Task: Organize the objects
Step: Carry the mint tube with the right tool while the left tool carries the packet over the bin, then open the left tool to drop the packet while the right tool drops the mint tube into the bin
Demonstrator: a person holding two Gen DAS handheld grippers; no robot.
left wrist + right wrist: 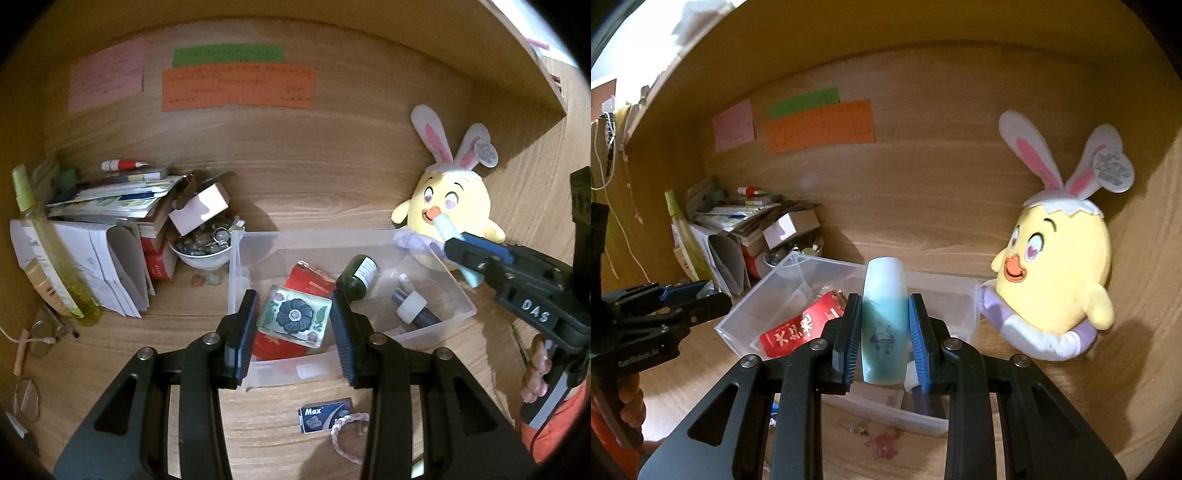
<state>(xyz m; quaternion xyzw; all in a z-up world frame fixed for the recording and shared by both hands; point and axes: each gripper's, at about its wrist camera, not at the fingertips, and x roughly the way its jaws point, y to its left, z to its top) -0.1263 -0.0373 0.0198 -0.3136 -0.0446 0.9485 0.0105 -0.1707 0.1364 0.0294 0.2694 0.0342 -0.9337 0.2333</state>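
The left tongs (pixel 294 325) grip a floral glass block (pixel 294 316) between both pads, above the clear bin (pixel 236 280). The right tongs (pixel 883 334) clamp an upright teal bottle (pixel 884 314), with the bin just beyond them. The chick plush (pixel 1056 273) sits farther right on the tabletop (pixel 960 236).

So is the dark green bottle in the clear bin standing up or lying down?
Lying down. In the left wrist view the dark green bottle rests on its side on the floor of the clear bin, white label up, beside the red packet.

I see a wood-grain tabletop (pixel 258 417), a clear plastic bin (pixel 236 280), a glossy glass floral paperweight (pixel 295 317), a plush chick (pixel 1060 266), and a smooth matt bottle (pixel 884 317).
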